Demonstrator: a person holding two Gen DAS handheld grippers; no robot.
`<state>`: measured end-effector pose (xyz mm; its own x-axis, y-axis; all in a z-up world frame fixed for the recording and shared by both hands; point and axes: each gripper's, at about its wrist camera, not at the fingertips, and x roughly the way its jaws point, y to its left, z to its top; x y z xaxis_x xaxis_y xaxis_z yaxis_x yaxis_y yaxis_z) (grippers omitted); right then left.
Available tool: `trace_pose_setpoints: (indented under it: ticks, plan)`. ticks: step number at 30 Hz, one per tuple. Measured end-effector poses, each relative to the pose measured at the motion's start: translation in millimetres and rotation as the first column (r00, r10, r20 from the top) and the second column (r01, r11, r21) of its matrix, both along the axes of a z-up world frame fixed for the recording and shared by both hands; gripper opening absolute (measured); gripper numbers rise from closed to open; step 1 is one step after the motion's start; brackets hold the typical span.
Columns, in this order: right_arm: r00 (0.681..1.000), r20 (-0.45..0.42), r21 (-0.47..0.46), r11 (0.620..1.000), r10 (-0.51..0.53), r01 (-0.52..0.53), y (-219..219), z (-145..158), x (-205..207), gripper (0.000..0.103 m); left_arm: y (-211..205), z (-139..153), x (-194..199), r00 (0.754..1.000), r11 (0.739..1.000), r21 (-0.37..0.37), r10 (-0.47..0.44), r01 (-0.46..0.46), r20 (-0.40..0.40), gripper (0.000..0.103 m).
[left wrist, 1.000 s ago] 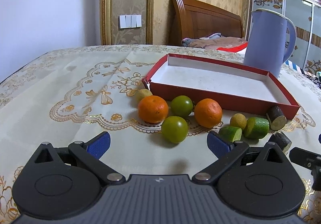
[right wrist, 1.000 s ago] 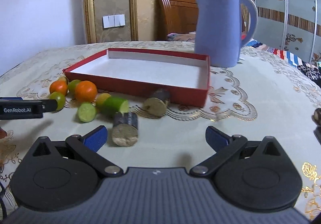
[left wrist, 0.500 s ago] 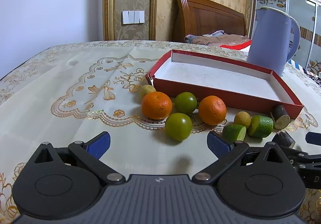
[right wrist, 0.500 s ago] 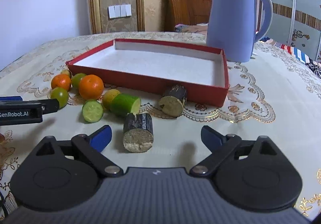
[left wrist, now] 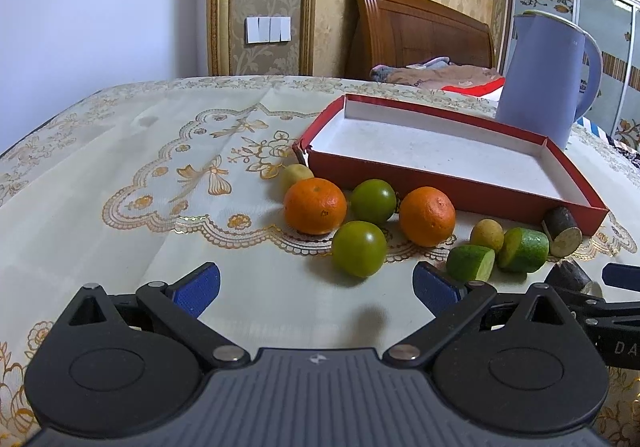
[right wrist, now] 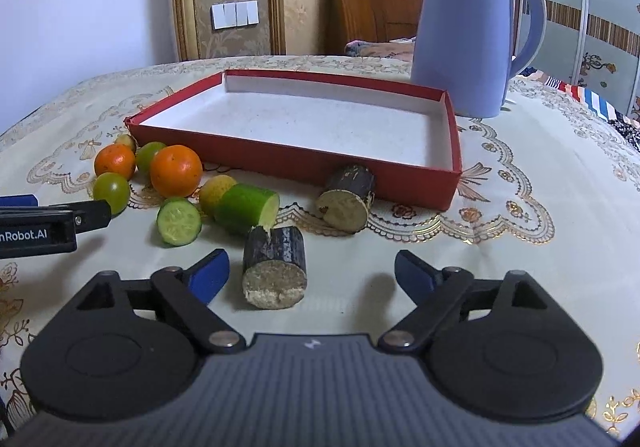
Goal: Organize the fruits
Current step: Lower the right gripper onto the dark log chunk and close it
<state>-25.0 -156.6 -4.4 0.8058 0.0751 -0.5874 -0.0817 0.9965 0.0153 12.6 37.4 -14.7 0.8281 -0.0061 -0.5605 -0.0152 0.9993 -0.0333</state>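
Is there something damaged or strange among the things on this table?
Yes. The red tray's near left corner is torn and ragged. Also, the tray is empty; every fruit lies outside on the tablecloth.

Tablecloth-covered table [left wrist: 120, 175] carries fruits [left wrist: 314, 205], red box [left wrist: 452, 194], kettle [left wrist: 544, 79].

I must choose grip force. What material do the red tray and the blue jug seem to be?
Red tray: likely cardboard, matte; thin walls, white inside, torn corner. Blue jug: probably plastic, smooth with a soft sheen; possibly coated metal.
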Motion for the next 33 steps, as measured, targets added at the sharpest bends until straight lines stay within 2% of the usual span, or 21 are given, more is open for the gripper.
trace_pose_setpoints:
  ticks: [7,17,20,22,24,27,30,33]
  plan:
    - [1.000,-0.013,0.001,1.000,0.003,-0.003,1,-1,2,0.082,1,0,1,1.000,1.000,-0.006,-0.002,0.002,-0.006,0.103]
    - [1.000,-0.015,-0.014,1.000,0.026,-0.026,8,-2,5,0.062,2,0,1,1.000,1.000,-0.010,0.000,0.000,-0.006,0.103]
    - [0.999,-0.015,-0.023,0.999,0.029,-0.029,11,-2,6,0.059,2,0,0,1.000,1.000,-0.012,0.000,0.000,-0.006,0.103]
    - [0.999,-0.012,-0.021,0.999,0.035,-0.036,12,-2,8,0.053,2,0,0,1.000,1.000,-0.012,0.000,0.000,-0.006,0.103]
    - [0.998,-0.004,-0.021,0.998,0.055,-0.055,14,-1,7,0.031,2,0,0,1.000,1.000,-0.011,0.002,-0.002,-0.004,0.103]
    - [0.998,0.001,-0.037,0.997,0.067,-0.067,18,-1,7,0.031,8,0,-5,1.000,1.000,-0.002,0.019,-0.019,0.004,0.103]
    - [0.998,0.007,0.011,0.998,0.059,-0.059,10,0,7,0.031,21,0,-21,0.999,1.000,0.009,0.023,-0.023,0.029,0.103]
    - [0.999,0.017,0.040,0.999,0.032,-0.033,4,1,7,0.031,42,1,-38,0.998,0.997,-0.064,0.041,-0.039,0.043,0.103]
